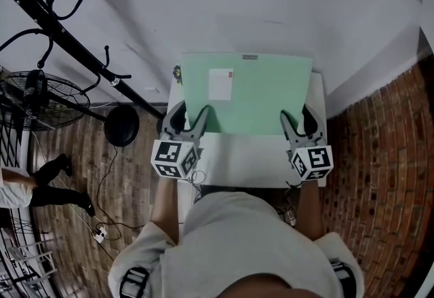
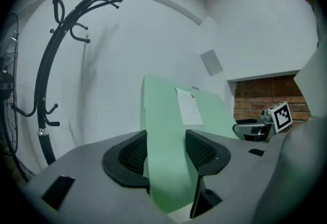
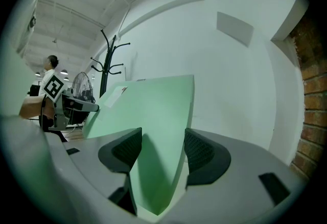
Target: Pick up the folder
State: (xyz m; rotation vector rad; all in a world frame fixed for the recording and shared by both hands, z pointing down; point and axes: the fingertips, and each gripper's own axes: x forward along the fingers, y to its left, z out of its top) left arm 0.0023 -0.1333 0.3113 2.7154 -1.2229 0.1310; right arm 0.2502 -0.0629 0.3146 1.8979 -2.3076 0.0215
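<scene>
A pale green folder [image 1: 264,96] with a white label [image 1: 220,84] lies on a white bench [image 1: 244,168] by a wall. At the folder's near edge are 2 hand-held grippers. The left hand-held gripper [image 1: 193,113] and the right hand-held gripper [image 1: 296,117] are both spread, with the green surface showing between the jaws, not pinched.

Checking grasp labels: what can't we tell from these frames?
- Label print on the folder: too small in head view, skewed in left gripper view.
- Whether left tool or right tool tips touch the folder: tool bodies hide them.
- What the folder holds: its green cover hides it, every view.
</scene>
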